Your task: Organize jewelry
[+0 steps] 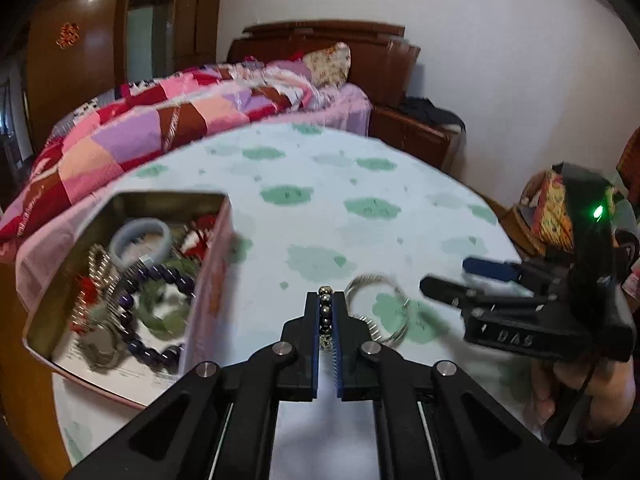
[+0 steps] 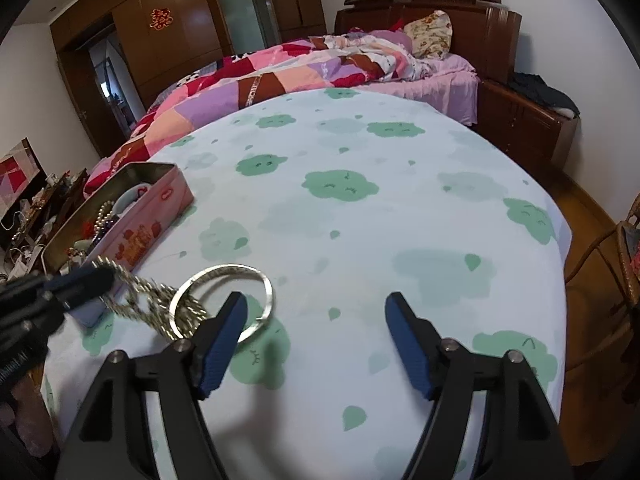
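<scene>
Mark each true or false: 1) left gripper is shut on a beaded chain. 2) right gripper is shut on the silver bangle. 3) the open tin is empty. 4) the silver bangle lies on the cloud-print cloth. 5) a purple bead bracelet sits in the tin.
1) True: the left gripper is shut on the metallic beaded chain.
2) False: the right gripper is open, the silver metal bangle beside one finger.
3) False: the open pink rectangular tin holds jewelry.
4) True: it lies on the white cloud-print cloth.
5) True: purple bead bracelet.

Home bedroom, shown by a bed [image 2: 360,64] with patchwork quilt [image 2: 256,80], pillow [image 2: 430,34], wooden headboard [image 2: 472,12] and wardrobe [image 2: 168,20].
</scene>
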`<state>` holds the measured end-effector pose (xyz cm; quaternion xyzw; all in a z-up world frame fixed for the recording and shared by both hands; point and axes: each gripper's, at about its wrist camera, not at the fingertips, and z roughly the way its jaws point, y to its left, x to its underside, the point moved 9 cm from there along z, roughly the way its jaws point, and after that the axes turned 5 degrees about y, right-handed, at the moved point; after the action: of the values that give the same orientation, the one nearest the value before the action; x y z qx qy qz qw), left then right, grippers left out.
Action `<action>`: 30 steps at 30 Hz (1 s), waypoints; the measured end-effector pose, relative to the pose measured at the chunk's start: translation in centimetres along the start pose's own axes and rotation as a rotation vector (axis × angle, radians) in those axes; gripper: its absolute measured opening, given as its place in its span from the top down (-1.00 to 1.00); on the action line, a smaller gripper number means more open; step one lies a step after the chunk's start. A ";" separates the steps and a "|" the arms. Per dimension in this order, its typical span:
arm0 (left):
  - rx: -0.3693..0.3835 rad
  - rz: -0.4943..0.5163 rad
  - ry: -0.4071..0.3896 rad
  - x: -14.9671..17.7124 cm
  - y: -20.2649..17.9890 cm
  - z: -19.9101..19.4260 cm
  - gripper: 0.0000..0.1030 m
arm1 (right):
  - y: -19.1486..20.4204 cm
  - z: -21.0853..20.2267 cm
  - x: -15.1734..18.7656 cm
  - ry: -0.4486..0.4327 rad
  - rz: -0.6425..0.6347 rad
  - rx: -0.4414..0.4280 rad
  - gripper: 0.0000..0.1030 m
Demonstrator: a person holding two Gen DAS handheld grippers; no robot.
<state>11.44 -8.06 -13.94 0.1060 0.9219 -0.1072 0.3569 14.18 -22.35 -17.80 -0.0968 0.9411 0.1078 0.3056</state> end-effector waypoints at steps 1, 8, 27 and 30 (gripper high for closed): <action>0.004 0.003 -0.010 -0.2 -0.1 -0.3 0.93 | 0.1 0.0 0.0 0.000 -0.003 -0.002 -0.45; 0.026 0.034 -0.039 -1.0 -1.3 -1.2 0.93 | 2.3 0.0 -0.8 -0.010 -0.045 -0.023 -0.53; -0.032 -0.075 -0.159 -4.6 4.1 -6.0 0.93 | 9.1 2.9 -0.3 0.116 -0.236 -0.037 -0.92; -0.021 -0.072 -0.151 -4.4 3.9 -5.8 0.93 | 9.2 4.3 0.4 0.172 -0.262 0.001 -0.92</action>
<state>11.98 -3.25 -7.20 0.0606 0.8967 -0.1179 0.4223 13.97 -12.50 -20.10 -0.2273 0.9432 0.0579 0.2354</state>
